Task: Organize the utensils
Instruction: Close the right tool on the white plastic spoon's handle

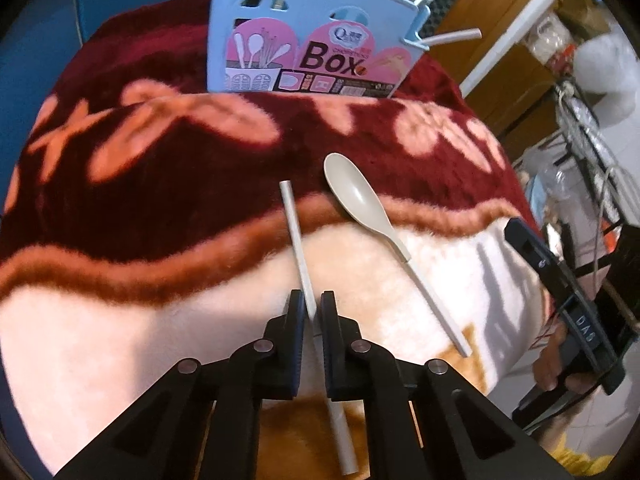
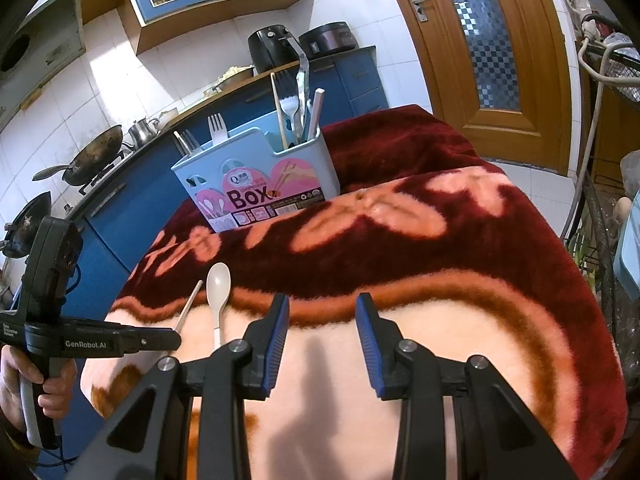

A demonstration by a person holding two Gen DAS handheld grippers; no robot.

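My left gripper (image 1: 311, 304) is shut on a white chopstick (image 1: 294, 236) that runs forward from between its pads over the blanket; it also shows in the right wrist view (image 2: 188, 306). A beige spoon (image 1: 360, 200) with a white handle lies on the blanket just right of the chopstick, also seen in the right wrist view (image 2: 218, 284). The light blue utensil box (image 1: 312, 36) stands at the far side; in the right wrist view (image 2: 260, 176) it holds forks, tongs and chopsticks. My right gripper (image 2: 322, 312) is open and empty above the blanket.
A red and pink floral blanket (image 2: 440, 260) covers the table. A blue kitchen counter with woks (image 2: 92, 156) is behind on the left, and a wooden door (image 2: 480, 40) is at the back right. A wire rack (image 2: 608, 240) stands at the right edge.
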